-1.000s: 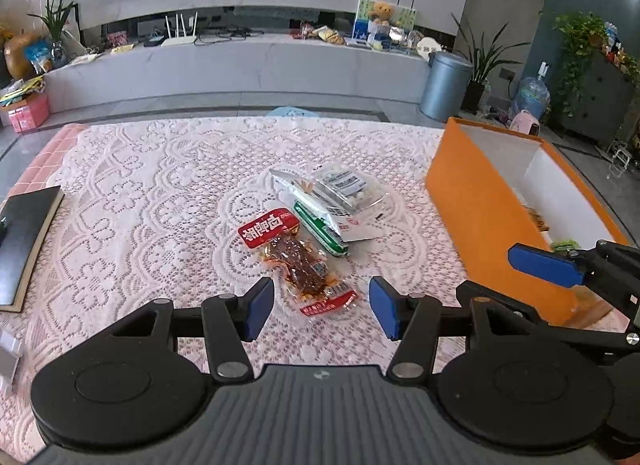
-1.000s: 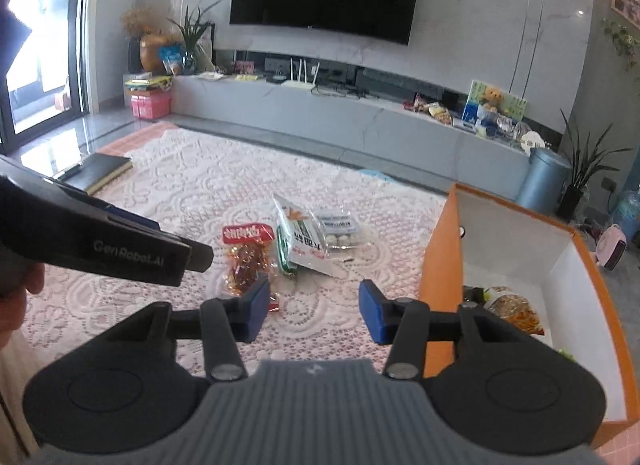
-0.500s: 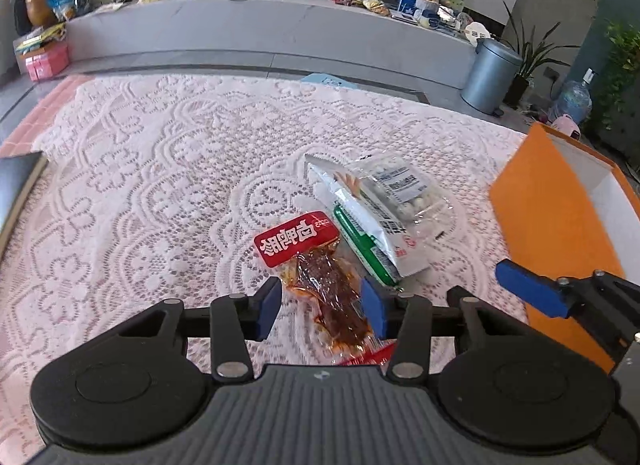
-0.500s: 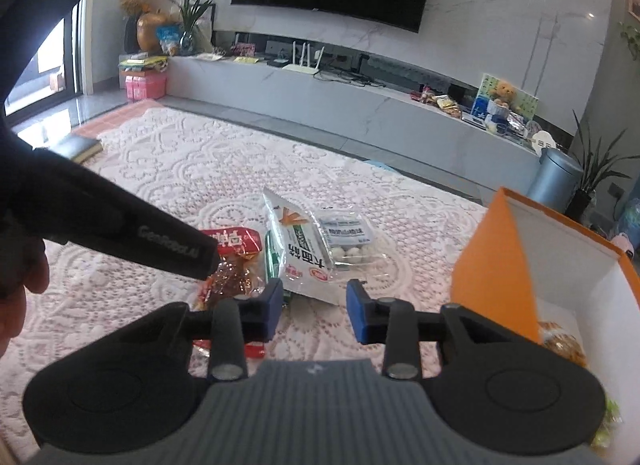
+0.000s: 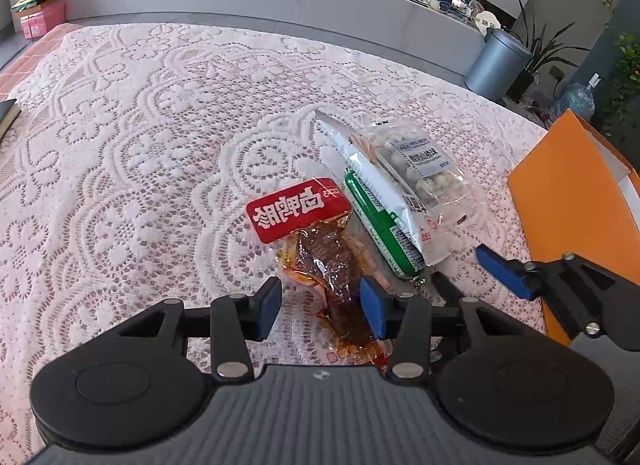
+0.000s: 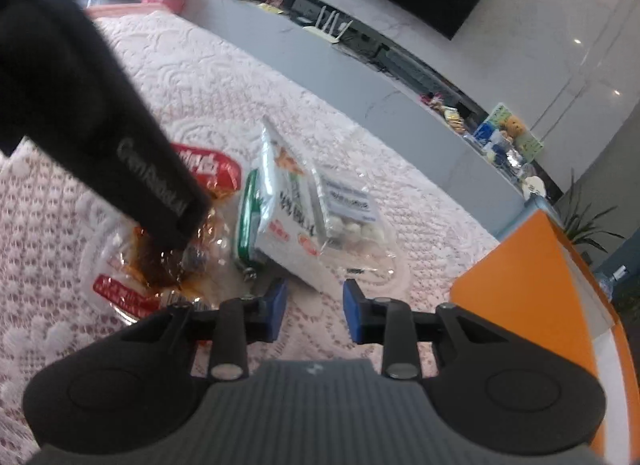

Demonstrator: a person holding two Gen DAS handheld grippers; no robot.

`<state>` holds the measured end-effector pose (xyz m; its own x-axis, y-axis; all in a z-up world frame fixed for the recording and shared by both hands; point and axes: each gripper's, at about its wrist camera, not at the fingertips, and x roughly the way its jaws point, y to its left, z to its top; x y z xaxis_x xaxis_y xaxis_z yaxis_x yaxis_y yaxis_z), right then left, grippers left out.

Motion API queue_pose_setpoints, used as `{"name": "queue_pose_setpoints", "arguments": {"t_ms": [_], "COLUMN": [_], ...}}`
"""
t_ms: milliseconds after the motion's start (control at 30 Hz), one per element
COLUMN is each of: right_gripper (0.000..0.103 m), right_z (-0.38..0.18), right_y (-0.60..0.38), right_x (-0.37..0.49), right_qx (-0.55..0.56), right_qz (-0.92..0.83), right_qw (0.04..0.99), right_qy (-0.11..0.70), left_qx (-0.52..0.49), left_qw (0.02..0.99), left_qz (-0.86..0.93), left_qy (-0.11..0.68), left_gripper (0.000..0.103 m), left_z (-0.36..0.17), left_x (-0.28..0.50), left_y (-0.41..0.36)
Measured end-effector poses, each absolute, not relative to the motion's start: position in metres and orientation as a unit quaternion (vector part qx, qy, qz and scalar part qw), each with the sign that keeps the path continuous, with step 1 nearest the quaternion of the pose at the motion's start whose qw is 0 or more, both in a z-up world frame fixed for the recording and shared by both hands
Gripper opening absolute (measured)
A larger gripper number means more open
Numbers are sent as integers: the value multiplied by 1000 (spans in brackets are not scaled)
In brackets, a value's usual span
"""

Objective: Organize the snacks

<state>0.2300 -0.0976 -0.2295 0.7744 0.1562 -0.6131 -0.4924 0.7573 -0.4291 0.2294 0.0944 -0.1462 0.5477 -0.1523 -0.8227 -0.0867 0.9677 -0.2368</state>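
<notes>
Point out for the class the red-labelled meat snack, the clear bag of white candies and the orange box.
red-labelled meat snack point(image 5: 298, 209), left wrist view, on its red label.
clear bag of white candies point(image 5: 420, 163), left wrist view, on its white sticker.
orange box point(image 6: 528, 265), right wrist view, on its outer orange wall.

The left gripper point(image 5: 321, 307) points steeply down, jaws partly apart. The right gripper point(image 6: 315, 315) tilts beside it, jaws closing.

The left hand-held gripper point(image 6: 176, 225) hides part of the red-labelled meat packet point(image 6: 212, 169).
</notes>
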Motion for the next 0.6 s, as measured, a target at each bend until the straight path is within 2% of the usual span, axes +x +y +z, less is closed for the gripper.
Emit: {"name": "queue_pose_setpoints", "arguments": {"t_ms": [200, 300, 367, 433, 600], "right_gripper": [24, 8, 4, 0, 0], "right_z": [-234, -236, -236, -232, -218], "right_y": [-94, -92, -93, -95, -109], "right_x": [233, 234, 234, 230, 219], "right_qx": [-316, -321, -319, -313, -261], "right_qz": [198, 212, 219, 226, 247], "right_qw": [893, 889, 888, 889, 892], "right_qy": [254, 247, 247, 246, 275], "left_qx": [-132, -130, -125, -122, -112], "left_qw": [870, 868, 869, 869, 873], "left_qz": [-21, -30, -33, -33, -32], "left_qy": [475, 478, 478, 478, 474], "left_gripper": [53, 55, 61, 62, 62], "left_z": [-148, -149, -149, -150, -151], "left_x": [230, 230, 230, 230, 230], "left_y": [96, 93, 90, 88, 85]}}
